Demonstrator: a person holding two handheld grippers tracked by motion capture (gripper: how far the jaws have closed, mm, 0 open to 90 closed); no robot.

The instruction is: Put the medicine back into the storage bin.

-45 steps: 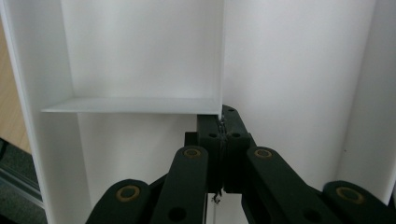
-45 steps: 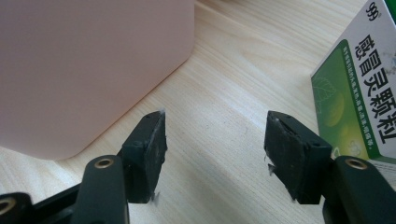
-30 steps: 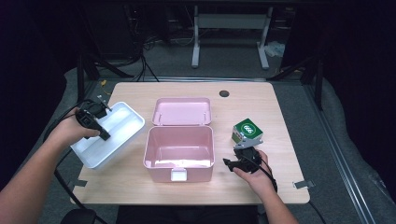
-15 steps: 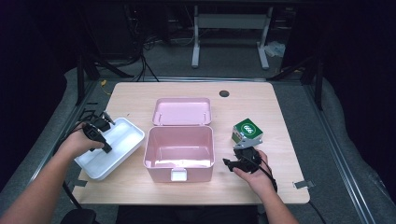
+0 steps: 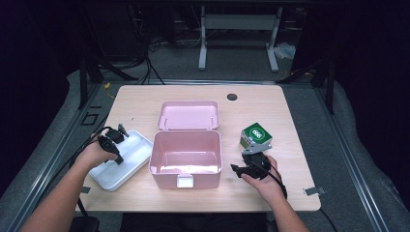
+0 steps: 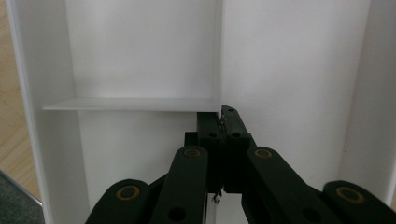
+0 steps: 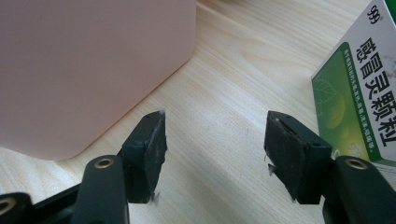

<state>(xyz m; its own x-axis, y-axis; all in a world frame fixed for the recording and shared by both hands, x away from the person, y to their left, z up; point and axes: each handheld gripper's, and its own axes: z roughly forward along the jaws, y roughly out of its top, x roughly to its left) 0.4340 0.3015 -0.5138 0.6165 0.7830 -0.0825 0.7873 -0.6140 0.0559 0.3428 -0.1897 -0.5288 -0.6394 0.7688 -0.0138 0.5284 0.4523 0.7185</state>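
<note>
At the left edge of the pale wooden table (image 5: 145, 99) lies a shallow white plastic tray with inner dividers (image 5: 133, 152), set at an angle just beside the box. The left gripper (image 5: 116, 147) has its jaws pressed together on one of the thin dividers; in the left gripper view the pads meet right where the cross divider (image 6: 130, 104) joins the long one, so the white tray is pinched by its partition, the one raised edge inside it that offers a hold. It looks to be resting flat on the table, probably lifted out of the box to clear the space below it.

In the middle stands the open pink plastic storage box with rounded corners (image 5: 186, 154), its hinged lid (image 5: 188, 115) laid back flat behind it and its inside bare. Laid open this way, it is ready to take something from above.

To the right, the right gripper (image 5: 238, 169) rests low on the table between the pink box and a small green and white medicine carton with printed characters (image 5: 256, 136). Its jaws stand spread with bare wood between them, gripping nothing. In the right gripper view the carton (image 7: 359, 79) sits just beside the right-hand pad, the box wall (image 7: 88, 60) off the other, so the hand seems parked within easy reach of the carton, likely the next thing for the box
</note>
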